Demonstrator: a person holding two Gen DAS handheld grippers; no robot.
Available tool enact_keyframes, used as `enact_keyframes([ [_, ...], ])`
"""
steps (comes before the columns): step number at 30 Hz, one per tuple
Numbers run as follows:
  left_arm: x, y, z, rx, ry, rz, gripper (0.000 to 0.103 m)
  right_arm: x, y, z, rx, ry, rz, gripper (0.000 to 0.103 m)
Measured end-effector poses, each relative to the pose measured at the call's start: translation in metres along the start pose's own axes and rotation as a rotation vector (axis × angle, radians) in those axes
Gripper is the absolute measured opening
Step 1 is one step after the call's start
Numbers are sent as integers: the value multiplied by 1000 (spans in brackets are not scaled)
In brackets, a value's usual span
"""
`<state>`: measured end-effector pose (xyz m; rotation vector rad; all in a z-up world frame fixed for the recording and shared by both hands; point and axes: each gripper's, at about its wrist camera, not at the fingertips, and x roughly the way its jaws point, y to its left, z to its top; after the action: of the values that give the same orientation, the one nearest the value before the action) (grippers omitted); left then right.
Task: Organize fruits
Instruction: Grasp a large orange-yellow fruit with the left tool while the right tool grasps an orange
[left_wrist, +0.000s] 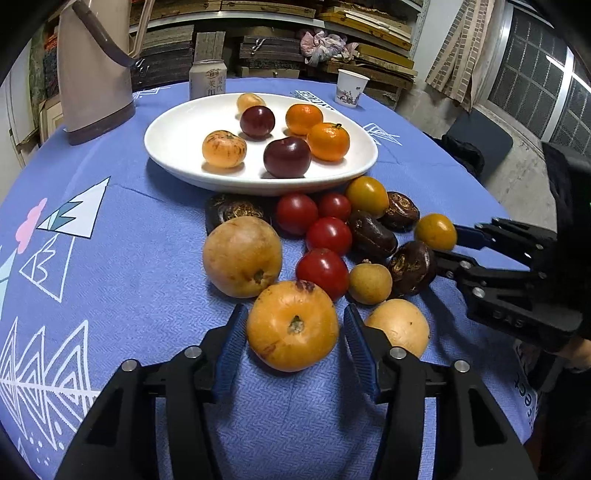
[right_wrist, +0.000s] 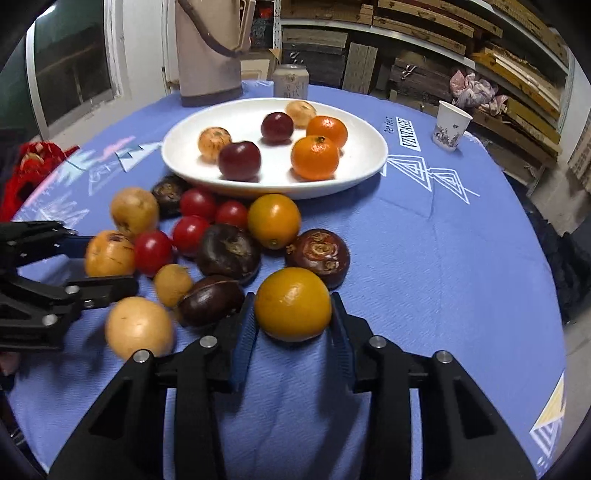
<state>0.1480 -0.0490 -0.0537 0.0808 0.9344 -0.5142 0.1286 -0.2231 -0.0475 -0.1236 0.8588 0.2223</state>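
An orange persimmon-like fruit (left_wrist: 291, 325) lies on the blue cloth between the fingers of my left gripper (left_wrist: 295, 307). The left pad touches it and a thin gap shows at the right pad, so the gripper is open. My right gripper (right_wrist: 293, 295) is shut on a yellow-orange round fruit (right_wrist: 293, 302), both pads against its sides. A white plate (left_wrist: 173, 147) behind holds two tangerines, two dark plums and two pale orange fruits. Cherry tomatoes (left_wrist: 328, 235), dark brown water chestnuts (left_wrist: 371, 234) and tan round fruits (left_wrist: 242, 256) lie in a heap before the plate.
A beige thermos jug (left_wrist: 94, 74), a drink can (left_wrist: 207, 79) and a paper cup (left_wrist: 351, 88) stand beyond the plate. Shelves of boxes fill the background. The round table's edge (left_wrist: 517, 258) drops off on the right.
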Motion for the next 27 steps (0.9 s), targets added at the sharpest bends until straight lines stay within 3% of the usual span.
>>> enact_keyframes([
  [2, -1, 4, 0, -19, -5, -10, 47, -3, 2, -2, 5, -1, 2, 38],
  [9, -1, 4, 0, -24, -5, -9, 47, -14, 7, -7, 19, -11, 14, 38],
  [13, 1, -2, 0, 6, 3, -2, 58, -14, 8, -10, 21, 10, 13, 38],
  [18, 2, -6, 0, 17, 8, 3, 61, -5, 4, -10, 38, 55, 14, 38],
  [19, 3, -7, 0, 23, 12, -5, 68, -4, 3, -10, 42, 61, 18, 38],
  [21, 7, -14, 0, 61, 32, -9, 92, -1, 1, -10, 56, 76, 25, 39],
  [22, 13, -20, -2, 86, 63, 25, 100, -1, 0, -11, 58, 75, 29, 39],
  [24, 17, -34, -4, 162, 85, 110, 100, -1, -1, -12, 61, 78, 38, 48],
  [27, 16, -31, -4, 139, 85, 85, 100, -2, -2, -13, 71, 85, 52, 71],
])
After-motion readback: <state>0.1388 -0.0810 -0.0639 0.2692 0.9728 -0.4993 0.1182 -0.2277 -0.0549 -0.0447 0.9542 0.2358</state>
